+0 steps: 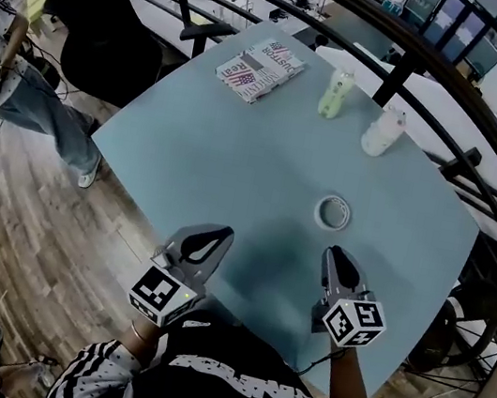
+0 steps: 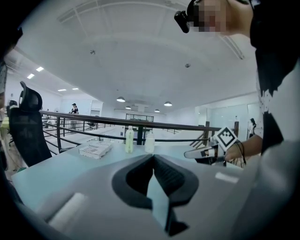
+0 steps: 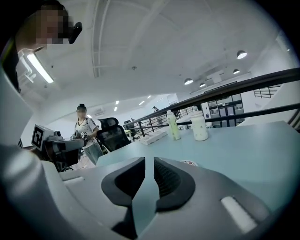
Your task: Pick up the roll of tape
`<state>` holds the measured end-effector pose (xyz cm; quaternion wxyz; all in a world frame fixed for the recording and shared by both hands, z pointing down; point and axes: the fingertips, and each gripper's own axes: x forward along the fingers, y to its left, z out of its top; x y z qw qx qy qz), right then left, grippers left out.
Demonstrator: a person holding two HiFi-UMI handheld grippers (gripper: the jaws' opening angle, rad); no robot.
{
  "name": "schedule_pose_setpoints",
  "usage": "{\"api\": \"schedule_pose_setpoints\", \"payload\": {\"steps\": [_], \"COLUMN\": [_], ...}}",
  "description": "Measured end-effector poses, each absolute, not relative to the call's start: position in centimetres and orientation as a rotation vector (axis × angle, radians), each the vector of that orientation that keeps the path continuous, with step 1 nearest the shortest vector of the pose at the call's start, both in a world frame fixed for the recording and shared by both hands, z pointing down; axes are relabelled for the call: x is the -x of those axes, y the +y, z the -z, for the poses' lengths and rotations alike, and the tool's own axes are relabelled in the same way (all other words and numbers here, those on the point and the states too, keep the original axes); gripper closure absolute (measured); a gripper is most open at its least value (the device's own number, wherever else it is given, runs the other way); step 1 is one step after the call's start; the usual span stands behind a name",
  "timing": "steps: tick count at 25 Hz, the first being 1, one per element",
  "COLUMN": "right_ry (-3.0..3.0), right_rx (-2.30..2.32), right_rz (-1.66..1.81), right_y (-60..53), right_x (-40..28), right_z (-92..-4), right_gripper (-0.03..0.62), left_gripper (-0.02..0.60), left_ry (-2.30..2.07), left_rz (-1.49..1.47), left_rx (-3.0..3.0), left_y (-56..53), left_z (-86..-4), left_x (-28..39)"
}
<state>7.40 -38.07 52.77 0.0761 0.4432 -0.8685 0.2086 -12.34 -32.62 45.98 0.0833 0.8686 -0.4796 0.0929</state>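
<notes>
The roll of tape is a small white ring lying flat on the pale blue table, right of centre. My right gripper hovers over the table's near edge, just short of the roll, pointing at it. Its jaws stand a little apart with nothing between them. In the right gripper view a sliver of the tape shows over the right jaw. My left gripper is at the near edge further left, well clear of the roll; its fingertips meet, with nothing held.
At the table's far side lie a printed box, a green bottle and a white bottle. A dark railing curves behind the table. A black chair and a person are on the wooden floor at left.
</notes>
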Motion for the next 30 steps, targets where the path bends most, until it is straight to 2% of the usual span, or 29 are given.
{"api": "schedule_pose_setpoints", "payload": {"steps": [13,20,24,30], "right_ry": [-2.468,-2.344,-2.306,-2.223], "right_rx": [-1.278,-1.137,-1.080,-1.042], "right_rz": [-0.535,-0.306,-0.347,-0.385], "right_y": [-43.9,-45.6,-46.1,-47.2], "right_x": [-5.5,-4.8,-4.6,-4.9], "right_z": [-56.1,-58.9,-60.9,-63.6], "right_gripper": [0.493,0.445,0.414,0.414], "left_gripper": [0.581,0.581,0.581,0.581], "left_ry": [-1.347,-1.292,-1.278,-1.252], "left_rz": [-0.312,-0.320,-0.343,-0.325], "left_rx": [-2.625,-2.645,-2.684,-2.675], "left_y": [-39.3,-41.9,-43.0,-44.8], "left_z": [-47.5,-48.3,-48.2,-48.8], "left_x": [13.3,13.1,12.7,12.7]}}
